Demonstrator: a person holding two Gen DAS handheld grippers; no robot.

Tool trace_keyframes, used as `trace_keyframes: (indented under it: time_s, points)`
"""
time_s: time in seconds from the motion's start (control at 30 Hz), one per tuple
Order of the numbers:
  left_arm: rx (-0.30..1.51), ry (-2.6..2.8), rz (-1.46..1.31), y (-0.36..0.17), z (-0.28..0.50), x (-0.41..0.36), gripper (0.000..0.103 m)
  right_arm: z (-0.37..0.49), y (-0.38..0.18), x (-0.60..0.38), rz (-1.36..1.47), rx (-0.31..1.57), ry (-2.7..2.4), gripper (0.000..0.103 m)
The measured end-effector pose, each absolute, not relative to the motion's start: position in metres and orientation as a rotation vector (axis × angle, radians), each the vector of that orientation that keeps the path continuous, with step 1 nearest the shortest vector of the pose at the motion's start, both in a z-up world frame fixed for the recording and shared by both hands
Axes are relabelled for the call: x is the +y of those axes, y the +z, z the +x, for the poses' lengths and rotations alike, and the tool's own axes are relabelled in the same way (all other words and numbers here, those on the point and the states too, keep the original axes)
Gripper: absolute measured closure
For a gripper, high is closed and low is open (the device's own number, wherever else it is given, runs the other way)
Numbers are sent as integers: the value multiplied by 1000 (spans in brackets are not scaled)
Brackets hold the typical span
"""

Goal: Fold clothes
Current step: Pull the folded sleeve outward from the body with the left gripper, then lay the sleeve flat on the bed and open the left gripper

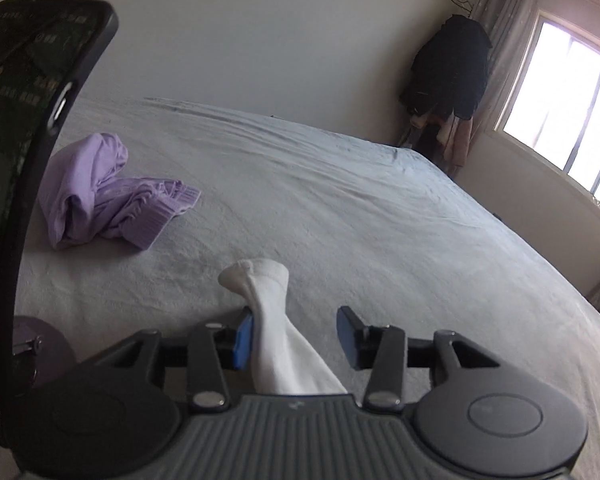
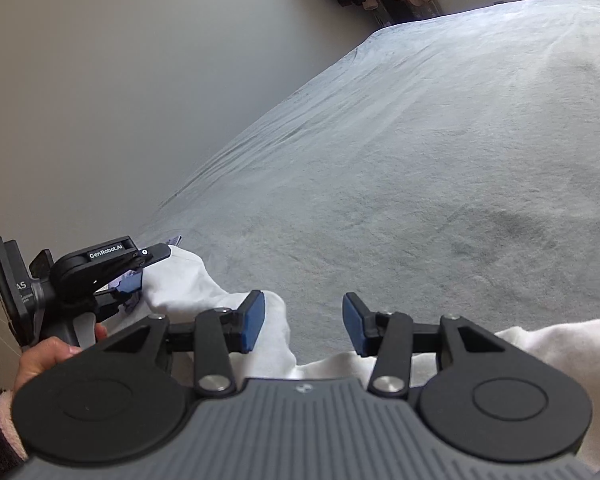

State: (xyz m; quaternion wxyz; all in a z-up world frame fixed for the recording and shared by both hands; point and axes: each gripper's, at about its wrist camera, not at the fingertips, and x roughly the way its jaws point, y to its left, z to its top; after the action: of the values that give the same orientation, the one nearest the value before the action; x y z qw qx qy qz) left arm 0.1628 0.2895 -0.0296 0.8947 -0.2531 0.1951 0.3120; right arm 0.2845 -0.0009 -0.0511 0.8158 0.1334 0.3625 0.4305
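Observation:
A white sock (image 1: 268,292) stands up between the fingers of my left gripper (image 1: 296,320). It leans on the left blue pad (image 1: 242,338), while the right pad stands well apart from it, so the jaws are open. A crumpled lilac garment (image 1: 108,192) lies on the bed (image 1: 340,200) to the far left. In the right wrist view my right gripper (image 2: 304,316) is open over the grey sheet with nothing between its pads. White cloth (image 2: 188,284) runs under its left finger toward the left gripper (image 2: 140,268), which a hand (image 2: 48,356) holds.
More white fabric (image 2: 560,344) lies under the right gripper's right side. A phone in a dark case (image 1: 20,120) is mounted at the left. Dark clothes (image 1: 448,72) hang in the far corner beside a bright window (image 1: 560,100). A plain wall runs along the bed's far side.

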Motion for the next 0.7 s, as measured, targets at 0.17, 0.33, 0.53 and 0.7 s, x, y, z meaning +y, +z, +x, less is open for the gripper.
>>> trace_keyframes:
  time_s: [0.17,0.33,0.53,0.7]
  points:
    - [463,736,-571,-45,163,301,57,283,-52,5,174,764,889,55]
    - [452,795,-564,-56,168,306,70,275,-49,1,34,758,880,55]
    - [369,834,-474,-53,161,295,99,263,-61,12,-192,746,866,57]
    - [390,977,-419,-49,160,293,98,266,-62,12,-180,743,835,96]
